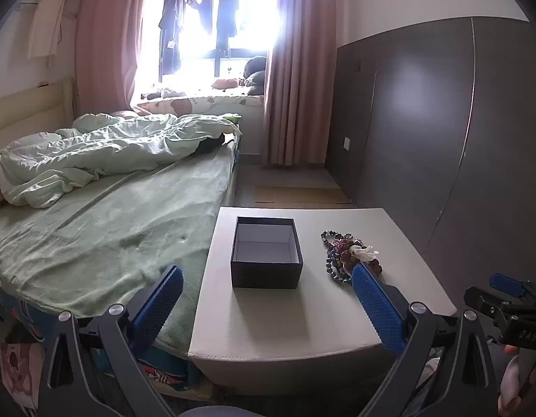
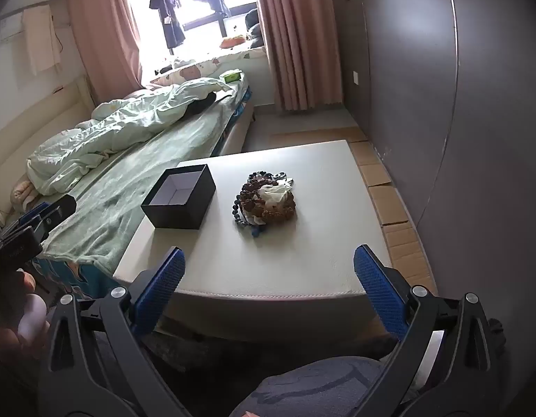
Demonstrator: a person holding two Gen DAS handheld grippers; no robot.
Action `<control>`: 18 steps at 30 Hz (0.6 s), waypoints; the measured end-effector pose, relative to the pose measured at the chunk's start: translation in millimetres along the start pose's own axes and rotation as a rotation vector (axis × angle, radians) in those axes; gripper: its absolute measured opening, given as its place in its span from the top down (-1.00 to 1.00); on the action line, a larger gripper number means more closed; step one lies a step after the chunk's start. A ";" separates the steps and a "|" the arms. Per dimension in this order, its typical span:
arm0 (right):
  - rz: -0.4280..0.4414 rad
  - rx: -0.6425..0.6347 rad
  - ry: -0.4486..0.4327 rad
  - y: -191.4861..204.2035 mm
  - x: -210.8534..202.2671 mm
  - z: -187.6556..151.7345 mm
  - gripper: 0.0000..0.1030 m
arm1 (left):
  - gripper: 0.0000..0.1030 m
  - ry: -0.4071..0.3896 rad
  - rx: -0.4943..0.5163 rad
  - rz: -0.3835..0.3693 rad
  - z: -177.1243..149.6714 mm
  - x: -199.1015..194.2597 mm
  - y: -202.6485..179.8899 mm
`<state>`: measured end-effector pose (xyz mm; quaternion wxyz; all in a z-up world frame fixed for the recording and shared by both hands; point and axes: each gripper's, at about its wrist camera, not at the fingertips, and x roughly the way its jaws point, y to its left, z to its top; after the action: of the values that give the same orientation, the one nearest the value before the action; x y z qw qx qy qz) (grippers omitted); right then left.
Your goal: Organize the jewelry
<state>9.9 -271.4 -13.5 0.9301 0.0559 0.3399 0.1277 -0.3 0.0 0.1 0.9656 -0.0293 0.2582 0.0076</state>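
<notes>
A bedroom fills both views: an unmade bed [image 1: 104,187] with a pale green cover takes the left of each frame, pink curtains [image 2: 289,34] flank a bright window at the top, and a dark wardrobe wall [image 1: 441,121] closes the right side. At lower centre stands a low white surface [image 1: 337,312], and on it an open, empty dark box [image 1: 266,255] with a pale lining. To the right of the box, apart from it, lies the jewelry [image 2: 266,199]: a heap of brown and dark blue bead strands tangled with a scrap of white cloth.

The task appears to be at its very start. Nothing is in the box, and neither tool touches the heap. The left tongs [image 1: 266,304] are spread wide and hold nothing, framing the box from the near edge of the surface. The right tongs [image 2: 266,283] are likewise wide apart and empty, held short of the beads, which sit centred beyond them.

The next move probably calls for the right tongs to go forward and down over the heap and close on one strand, not the whole tangle, while the left tongs could steady the box.

The right wrist view shows the heap whole, from above, with the cloth on top. The left wrist view hides its near end behind one blue finger [image 1: 375,299], but looks straight into the box and shows the right tool at the lower right edge.
</notes>
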 end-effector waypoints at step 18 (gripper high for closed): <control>-0.012 -0.014 -0.007 2.3 -2.5 0.0 -0.88 | -0.83 0.001 0.011 -0.002 1.2 3.5 -1.1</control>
<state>7.5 -269.9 -11.5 0.9324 0.0478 0.3359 0.1243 3.4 -1.0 -0.5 0.9656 -0.0244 0.2587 0.0050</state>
